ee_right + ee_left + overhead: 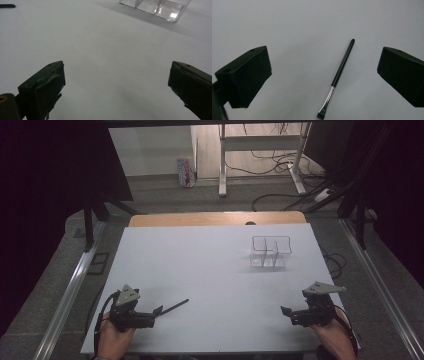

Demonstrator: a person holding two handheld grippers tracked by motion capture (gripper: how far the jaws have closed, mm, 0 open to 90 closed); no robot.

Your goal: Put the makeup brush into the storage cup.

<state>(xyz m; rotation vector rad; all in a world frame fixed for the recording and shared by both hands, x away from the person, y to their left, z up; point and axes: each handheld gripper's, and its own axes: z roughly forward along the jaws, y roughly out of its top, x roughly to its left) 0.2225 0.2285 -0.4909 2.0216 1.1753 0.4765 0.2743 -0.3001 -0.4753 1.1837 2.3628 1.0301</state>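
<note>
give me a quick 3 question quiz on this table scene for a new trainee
1. True or false: the left gripper has its jaws shut on the brush.
2. Which end of the brush lies nearer the left gripper: A) the bristles, B) the handle tip?
3. What stands on the far right part of the table, ahead of the right gripper?

Key
1. False: the jaws stand wide open and the brush lies flat on the table between them, untouched.
2. A, the bristles.
3. A clear plastic organizer with dividers, which looks empty.

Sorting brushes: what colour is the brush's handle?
Black, with a silver ferrule; brush shows best in the left gripper view.
</note>
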